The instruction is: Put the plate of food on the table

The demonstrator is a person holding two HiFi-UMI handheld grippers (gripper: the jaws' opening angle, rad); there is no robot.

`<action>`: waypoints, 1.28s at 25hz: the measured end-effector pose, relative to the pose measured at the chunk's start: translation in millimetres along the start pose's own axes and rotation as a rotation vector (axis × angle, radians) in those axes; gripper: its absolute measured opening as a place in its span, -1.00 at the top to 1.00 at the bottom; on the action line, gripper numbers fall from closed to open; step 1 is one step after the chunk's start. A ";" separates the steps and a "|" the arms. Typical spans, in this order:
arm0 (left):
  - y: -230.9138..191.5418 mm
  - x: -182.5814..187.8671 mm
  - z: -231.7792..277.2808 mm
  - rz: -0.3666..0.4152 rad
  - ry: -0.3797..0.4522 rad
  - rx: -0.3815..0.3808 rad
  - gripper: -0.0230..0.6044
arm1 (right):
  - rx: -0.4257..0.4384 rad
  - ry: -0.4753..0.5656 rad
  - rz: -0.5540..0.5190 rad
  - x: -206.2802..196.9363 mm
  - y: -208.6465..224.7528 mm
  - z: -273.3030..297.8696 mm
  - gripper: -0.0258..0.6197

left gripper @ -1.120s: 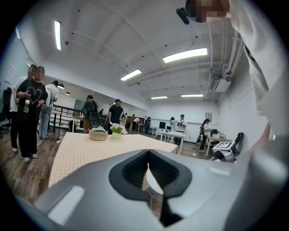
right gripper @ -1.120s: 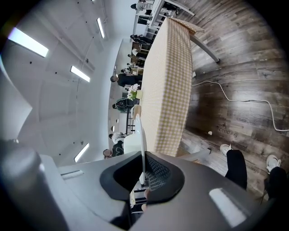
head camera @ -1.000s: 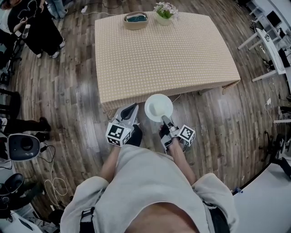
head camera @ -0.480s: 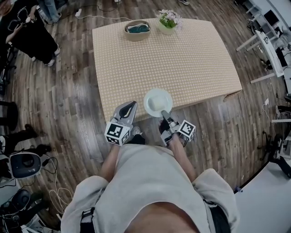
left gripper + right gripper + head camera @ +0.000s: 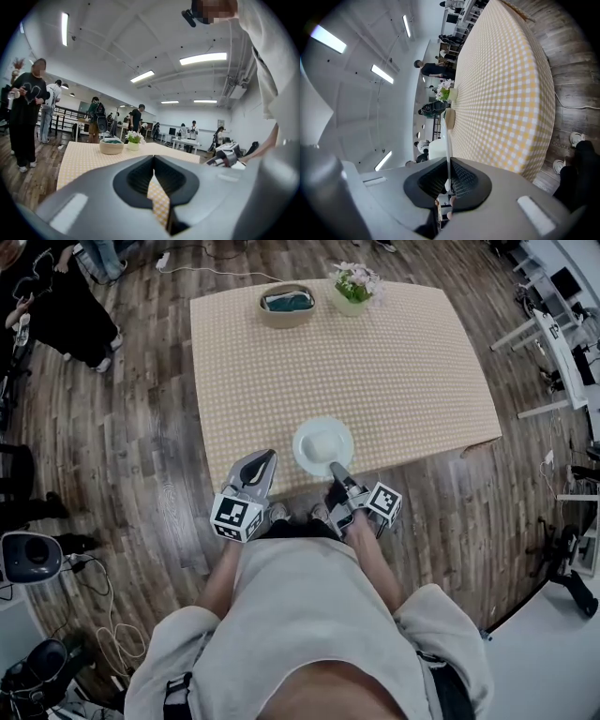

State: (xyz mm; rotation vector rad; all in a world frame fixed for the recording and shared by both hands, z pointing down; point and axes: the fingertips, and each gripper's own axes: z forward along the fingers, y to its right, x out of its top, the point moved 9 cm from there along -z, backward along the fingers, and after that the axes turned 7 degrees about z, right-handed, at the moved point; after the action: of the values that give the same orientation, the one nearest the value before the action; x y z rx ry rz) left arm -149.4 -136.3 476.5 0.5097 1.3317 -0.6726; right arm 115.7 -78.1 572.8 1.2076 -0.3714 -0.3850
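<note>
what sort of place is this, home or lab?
Probably an open lab or office staged as a dining room: checked-cloth table on wood flooring, white desks at the edge, equipment on the floor, people standing about.

White plate (image 5: 304,435), cream food (image 5: 324,446); bench (image 5: 394,371) cloth yellow-white check; floor (image 5: 141,446) grey-brown wood grain; basket (image 5: 268,313) beige, teal inside; flowers (image 5: 356,279) white-pink.

Glossy plate (image 5: 302,448), woven tablecloth (image 5: 394,362), wooden floor (image 5: 141,456)

No words, brands or numbers can be read anywhere. The marker cubes (image 5: 236,517) bear only black-and-white square patterns.
</note>
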 end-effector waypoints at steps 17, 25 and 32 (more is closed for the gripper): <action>23.3 -14.8 13.2 -0.041 -0.072 0.089 0.90 | -0.053 -0.084 0.030 30.1 27.1 -10.9 0.88; 29.8 -29.1 28.6 -0.064 -0.094 0.102 0.89 | -0.091 -0.093 0.075 37.2 56.2 -22.7 0.88; 32.7 -44.4 29.9 -0.085 -0.122 0.106 0.90 | -0.113 -0.085 0.100 41.1 71.8 -23.2 0.88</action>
State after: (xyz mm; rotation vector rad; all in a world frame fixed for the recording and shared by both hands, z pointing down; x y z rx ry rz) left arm -109.8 -126.7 524.1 0.4913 1.2127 -0.8354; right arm 169.1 -56.4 636.6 1.0599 -0.4753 -0.3664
